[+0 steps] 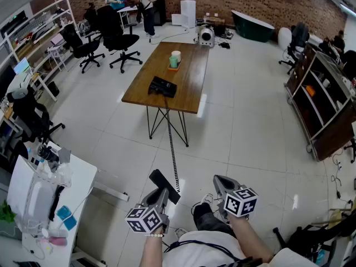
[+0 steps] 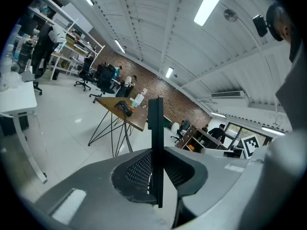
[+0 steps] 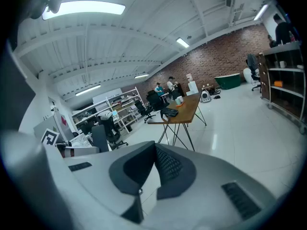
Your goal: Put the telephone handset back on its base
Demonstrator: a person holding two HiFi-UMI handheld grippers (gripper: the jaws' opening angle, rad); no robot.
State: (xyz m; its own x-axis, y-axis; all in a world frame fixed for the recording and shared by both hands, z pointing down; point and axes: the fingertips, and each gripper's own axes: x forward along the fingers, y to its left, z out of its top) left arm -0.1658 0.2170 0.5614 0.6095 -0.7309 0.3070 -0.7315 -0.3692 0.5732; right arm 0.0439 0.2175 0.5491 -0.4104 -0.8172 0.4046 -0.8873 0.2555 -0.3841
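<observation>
A person stands on the white tile floor (image 1: 250, 127) well short of the wooden tabletop (image 1: 192, 88), with the black telephone handset (image 1: 164, 186) clamped in the left tongs (image 1: 156, 195). The left gripper view shows it as a thin slab pinched edge-on between the mesh pads. The right tongs (image 1: 221, 183), just beside them, are closed on nothing.

The nearest risk is that narrow grip. A slab held by its slim sides could twist or slide out on the walk forward and fall to the tiles. The coiled cord (image 1: 172, 149) runs from the handset across the floor and up toward the tabletop, passing close to the person's feet. A careless step could snag it.

Farther off, the phone's base (image 1: 162, 87) sits close to the near left edge of the tabletop. Any backward tug or sideways swing on the cord could likely drag it over that edge. A cup (image 1: 176, 58) stands beyond the base on the far half. It is clear of the base, though perhaps within reach of a sweeping cord or an overshooting arm when the handset comes down. Only a square landing in the cradle would seat the handset — a tilted one would probably rock off.
</observation>
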